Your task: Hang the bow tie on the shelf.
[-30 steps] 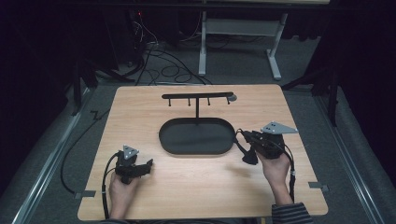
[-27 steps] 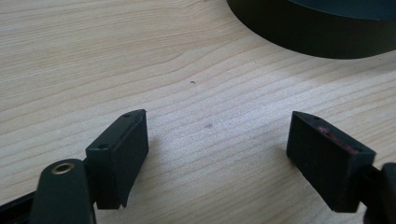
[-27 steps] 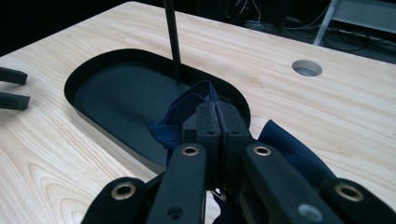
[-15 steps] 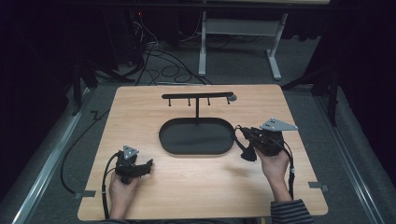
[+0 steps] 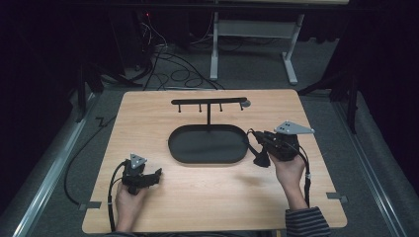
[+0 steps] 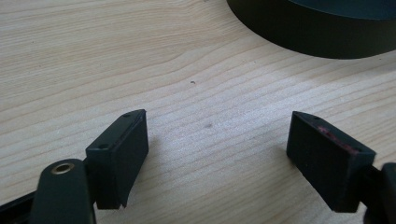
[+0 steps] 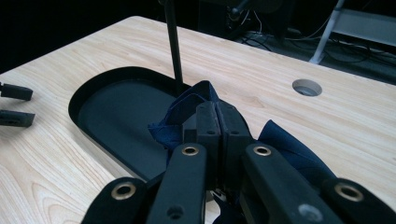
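Since a second ago, little change: the right gripper (image 5: 261, 153) has shifted only slightly beside the tray's right end, and the left gripper (image 5: 157, 174) sits where it was, low on the near-left of the desk (image 5: 316, 197). Step in hand, as I judge it: carrying a dark blue cloth (image 7: 184, 114) toward the stand, likely to hang it on the hook bar (image 5: 209, 101) or lay it in the oval black tray (image 5: 207, 157). Right jaws are clamped tight on a fold of the cloth, pads pressed together with fabric bunched around and behind them. Left jaws stand wide apart over bare wood, nothing between them, tray edge just ahead in the left gripper view. Next move probably calls for lifting the cloth over the tray rim and up to the bar's pegs, keeping clear of the thin upright post (image 7: 175, 51); the left gripper may be needed to spread the fabric. The cloth is soft, crumpled, navy, hanging limp just beside the tray's right end; its full shape cannot be told.
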A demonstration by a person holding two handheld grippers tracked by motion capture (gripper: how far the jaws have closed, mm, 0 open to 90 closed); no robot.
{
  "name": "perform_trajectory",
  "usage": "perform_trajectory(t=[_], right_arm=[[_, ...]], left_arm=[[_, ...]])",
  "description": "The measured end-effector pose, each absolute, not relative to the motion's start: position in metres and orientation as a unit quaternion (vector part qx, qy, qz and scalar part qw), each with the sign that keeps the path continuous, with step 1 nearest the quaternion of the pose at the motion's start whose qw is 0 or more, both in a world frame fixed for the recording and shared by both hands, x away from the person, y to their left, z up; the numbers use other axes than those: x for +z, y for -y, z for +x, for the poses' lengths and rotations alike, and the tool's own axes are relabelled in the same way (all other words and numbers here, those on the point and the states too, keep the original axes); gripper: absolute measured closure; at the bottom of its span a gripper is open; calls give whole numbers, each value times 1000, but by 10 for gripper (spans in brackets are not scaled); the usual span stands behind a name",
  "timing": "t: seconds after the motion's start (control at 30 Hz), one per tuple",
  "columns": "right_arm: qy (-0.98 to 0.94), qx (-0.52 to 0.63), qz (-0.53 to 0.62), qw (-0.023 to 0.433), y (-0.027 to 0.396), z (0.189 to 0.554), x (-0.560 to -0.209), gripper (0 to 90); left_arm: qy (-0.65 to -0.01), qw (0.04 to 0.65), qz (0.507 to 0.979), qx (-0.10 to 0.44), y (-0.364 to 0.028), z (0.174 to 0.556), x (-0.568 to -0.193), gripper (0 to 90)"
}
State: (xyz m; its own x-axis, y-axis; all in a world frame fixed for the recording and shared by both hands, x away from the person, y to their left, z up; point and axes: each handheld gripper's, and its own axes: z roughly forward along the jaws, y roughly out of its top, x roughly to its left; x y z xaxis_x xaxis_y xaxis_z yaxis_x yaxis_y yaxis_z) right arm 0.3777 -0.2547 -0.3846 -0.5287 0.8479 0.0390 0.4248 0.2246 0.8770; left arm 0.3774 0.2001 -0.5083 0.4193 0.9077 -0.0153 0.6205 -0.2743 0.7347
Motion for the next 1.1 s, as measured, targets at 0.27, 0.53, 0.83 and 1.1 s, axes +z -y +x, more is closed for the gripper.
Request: perform_trajectory(t=[0.27,0.53,0.83,1.1], right_arm=[[-747,458,421,234,253,383,-379,900],[-745,462,420,233,251,390,-373,900],[-743,466,419,236,247,397,-368,900],[-742,470,417,235,245,403,-362,900]], left_arm=[[-496,342,770,210,-200,377,-508,213],[-496,342,770,210,-200,377,-508,213],[-496,341,770,209,-200,377,-508,213],[-496,341,770,209,-200,377,-508,213]])
